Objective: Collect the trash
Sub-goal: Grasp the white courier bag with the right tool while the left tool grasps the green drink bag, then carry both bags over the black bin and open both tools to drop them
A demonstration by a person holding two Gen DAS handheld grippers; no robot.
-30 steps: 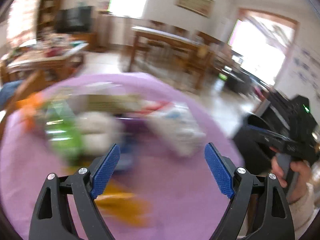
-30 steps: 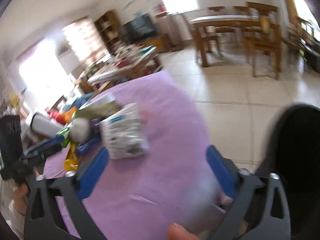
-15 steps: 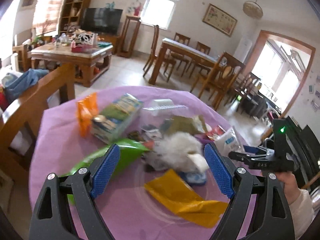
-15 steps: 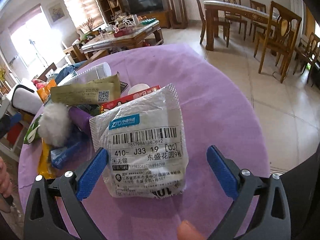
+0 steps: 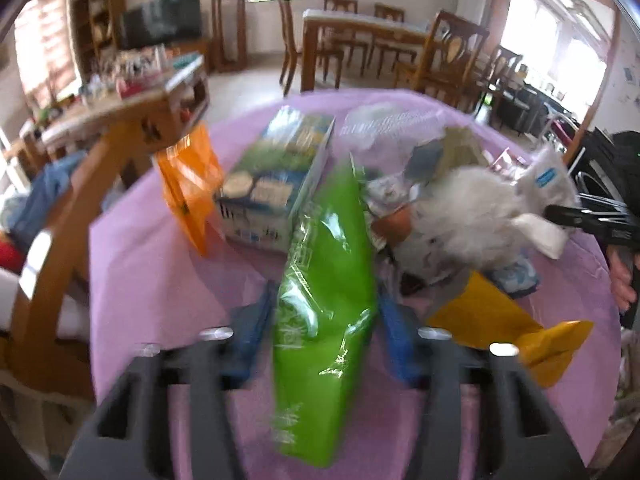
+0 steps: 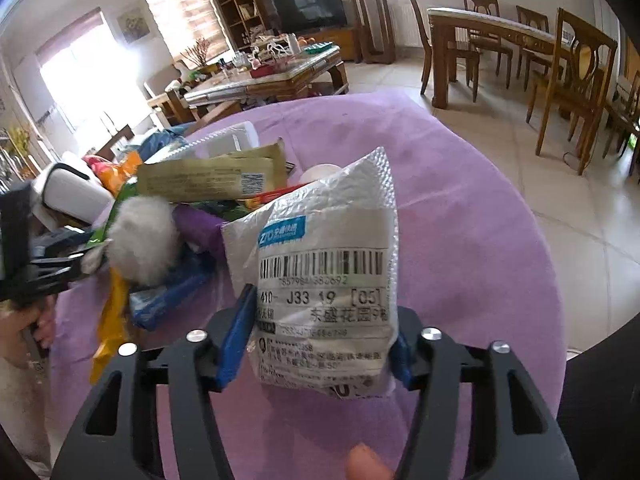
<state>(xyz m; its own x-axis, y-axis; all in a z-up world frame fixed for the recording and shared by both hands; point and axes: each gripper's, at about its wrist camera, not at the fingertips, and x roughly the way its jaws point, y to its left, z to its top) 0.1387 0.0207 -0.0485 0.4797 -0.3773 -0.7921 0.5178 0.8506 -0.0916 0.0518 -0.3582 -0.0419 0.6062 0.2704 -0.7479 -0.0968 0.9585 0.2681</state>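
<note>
Trash is heaped on a round table covered with a lilac cloth (image 6: 460,208). A glossy lime-green plastic snack bag (image 5: 326,300) is clamped between the blue pads of the left gripper (image 5: 326,332), its jaws closed against both sides of the bag; the bag stands on edge, its far end lying among the heap. Beside it, to its left, a blue-and-green printed carton (image 5: 276,184) and a crumpled orange wrapper (image 5: 188,188) are seen; to its right, a fluffy white ball of fibre (image 5: 464,216) rests above a flat yellow wrapper (image 5: 508,324).

A silver-white bubble mailer with a barcode label (image 6: 324,280) is gripped by the right gripper (image 6: 320,344), the blue pads being pressed against its lower sides and the pouch held upright at the near edge of the heap. Behind it, a long olive-green sachet (image 6: 212,180) is laid across the pile, with the white fibre ball (image 6: 144,240) and a blue crumpled wrapper (image 6: 168,300) to the left. The left-wrist picture is blurred, so finer print cannot be read.
</note>
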